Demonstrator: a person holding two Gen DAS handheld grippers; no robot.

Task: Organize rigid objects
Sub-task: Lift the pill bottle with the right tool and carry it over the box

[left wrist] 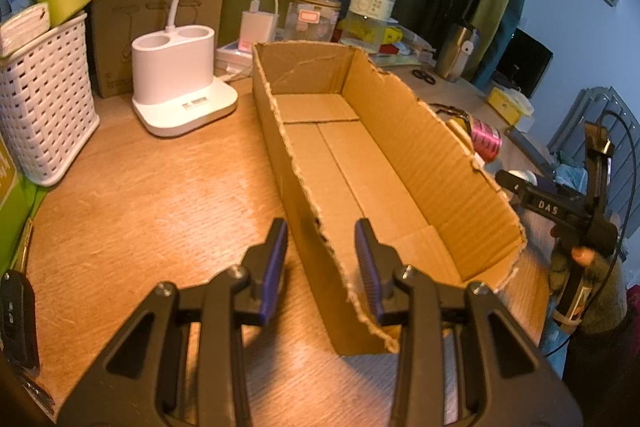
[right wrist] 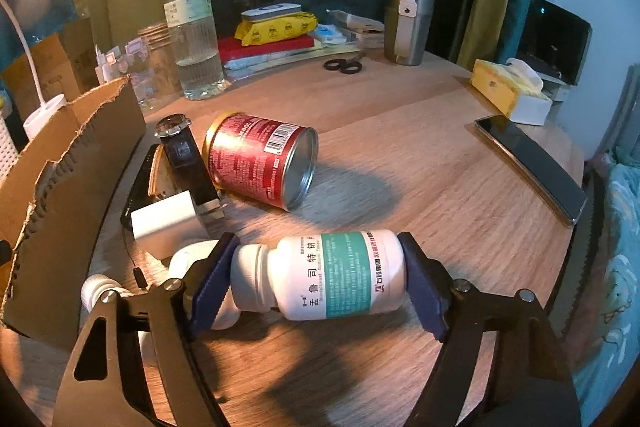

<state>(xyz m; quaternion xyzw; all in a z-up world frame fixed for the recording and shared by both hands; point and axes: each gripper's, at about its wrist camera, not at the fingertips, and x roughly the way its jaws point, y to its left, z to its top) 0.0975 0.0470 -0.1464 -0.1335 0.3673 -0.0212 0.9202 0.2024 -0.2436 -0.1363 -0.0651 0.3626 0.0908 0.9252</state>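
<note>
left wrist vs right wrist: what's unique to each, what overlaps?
Left wrist only: the inside of the cardboard box, with nothing in it, the white lamp base, the white basket, and the open left gripper straddling the box's near wall.

Right wrist only: the right gripper shut end to end on a white pill bottle, the red can lying on its side, the white charger, the watch and the phone.

Both: the box, the water bottle, the steel tumbler, the scissors and the wooden table.

Cardboard box [left wrist: 360, 167] open-topped; red can [right wrist: 260, 159] blocks beyond pill bottle [right wrist: 320, 275].
</note>
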